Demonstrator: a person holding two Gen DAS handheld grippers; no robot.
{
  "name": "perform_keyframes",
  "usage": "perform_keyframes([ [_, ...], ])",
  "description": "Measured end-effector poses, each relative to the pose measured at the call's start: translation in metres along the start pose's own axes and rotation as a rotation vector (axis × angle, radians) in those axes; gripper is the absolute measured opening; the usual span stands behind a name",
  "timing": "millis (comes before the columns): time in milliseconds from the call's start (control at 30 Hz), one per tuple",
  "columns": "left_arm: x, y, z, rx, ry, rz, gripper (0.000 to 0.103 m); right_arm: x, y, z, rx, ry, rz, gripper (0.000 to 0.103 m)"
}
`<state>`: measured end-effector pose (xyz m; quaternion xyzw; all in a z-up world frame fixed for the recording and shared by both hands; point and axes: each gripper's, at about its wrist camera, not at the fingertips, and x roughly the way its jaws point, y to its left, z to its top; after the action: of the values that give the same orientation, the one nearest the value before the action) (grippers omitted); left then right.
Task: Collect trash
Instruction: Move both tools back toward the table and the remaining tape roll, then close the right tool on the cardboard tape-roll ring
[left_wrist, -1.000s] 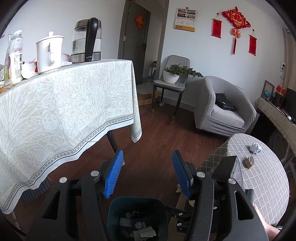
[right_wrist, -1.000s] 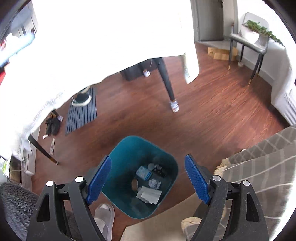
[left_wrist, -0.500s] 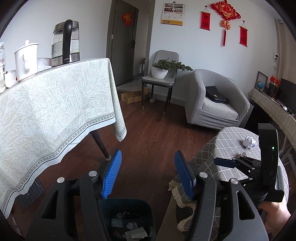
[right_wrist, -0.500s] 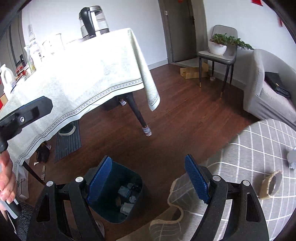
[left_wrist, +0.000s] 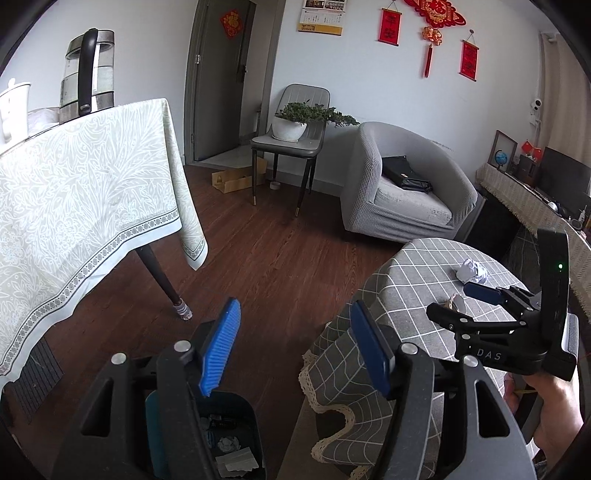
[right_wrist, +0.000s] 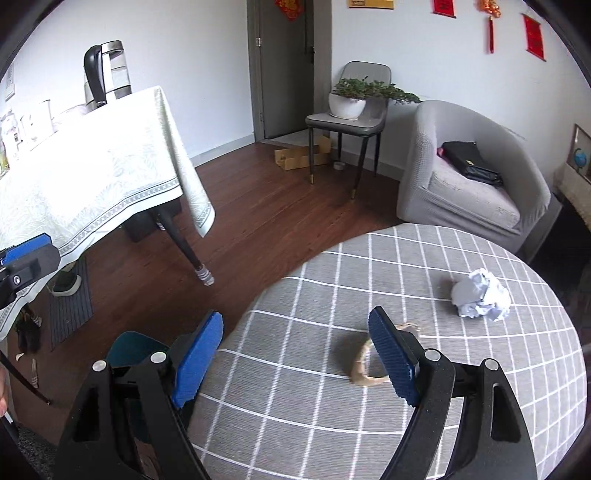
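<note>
A crumpled white paper ball (right_wrist: 482, 295) (left_wrist: 472, 271) and a tan tape ring (right_wrist: 364, 365) (left_wrist: 456, 301) lie on the round table with the grey checked cloth (right_wrist: 314, 332) (left_wrist: 417, 280). My right gripper (right_wrist: 295, 321) (left_wrist: 458, 302) hovers open over this table. Its right finger is just above the ring and nothing is between its pads. A teal trash bin (left_wrist: 155, 424) (right_wrist: 129, 345) with paper scraps stands on the floor beside the table. My left gripper (left_wrist: 294, 314) hangs over the bin. Its jaws are opening and they hold nothing.
A large table with a pale floral cloth (left_wrist: 92, 192) and a kettle (left_wrist: 86, 74) fills the left, its dark leg (left_wrist: 162, 280) near the bin. Behind are a chair with a potted plant (left_wrist: 291, 136), a grey armchair (left_wrist: 402, 192) and a cardboard box (left_wrist: 236, 179).
My right gripper swung up from over the bin to over the round table. The left gripper drifted toward the round table and its jaws widened a little.
</note>
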<state>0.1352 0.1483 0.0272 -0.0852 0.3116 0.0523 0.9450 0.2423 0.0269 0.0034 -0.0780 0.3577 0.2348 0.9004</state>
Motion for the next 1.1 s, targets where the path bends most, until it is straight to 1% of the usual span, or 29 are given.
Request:
perform_keyframes([
  [133, 0.01, -0.01, -0.003, -0.006, 0.012, -0.024, 0.067, 0.005, -0.023, -0.008, 0.042, 0.03, -0.047, 0.082],
  [267, 0.018, -0.02, -0.005, 0.0, 0.025, -0.037, 0.068, 0.015, -0.038, -0.013, 0.096, 0.068, -0.06, 0.077],
  [433, 0.028, -0.04, -0.009, 0.045, 0.042, -0.05, 0.071, 0.021, -0.046, -0.018, 0.111, 0.101, -0.088, 0.074],
  [600, 0.036, -0.058, -0.013, 0.079, 0.057, -0.078, 0.074, 0.027, -0.055, -0.021, 0.132, 0.122, -0.084, 0.07],
  [700, 0.042, -0.065, -0.014, 0.084, 0.068, -0.096, 0.074, 0.028, -0.061, -0.022, 0.148, 0.126, -0.073, 0.064],
  [733, 0.044, -0.068, -0.015, 0.084, 0.072, -0.103, 0.074, 0.029, -0.062, -0.023, 0.148, 0.132, -0.07, 0.06],
  [900, 0.051, -0.083, -0.02, 0.1, 0.084, -0.118, 0.075, 0.03, -0.063, -0.024, 0.13, 0.138, -0.055, 0.054],
  [967, 0.054, -0.087, -0.021, 0.103, 0.088, -0.122, 0.076, 0.029, -0.065, -0.025, 0.114, 0.138, -0.062, 0.045],
  [1000, 0.055, -0.09, -0.022, 0.1, 0.091, -0.127, 0.076, 0.027, -0.067, -0.025, 0.116, 0.138, -0.063, 0.043],
  [1100, 0.06, -0.098, -0.024, 0.079, 0.103, -0.159, 0.076, 0.024, -0.078, -0.027, 0.138, 0.138, -0.047, 0.042],
])
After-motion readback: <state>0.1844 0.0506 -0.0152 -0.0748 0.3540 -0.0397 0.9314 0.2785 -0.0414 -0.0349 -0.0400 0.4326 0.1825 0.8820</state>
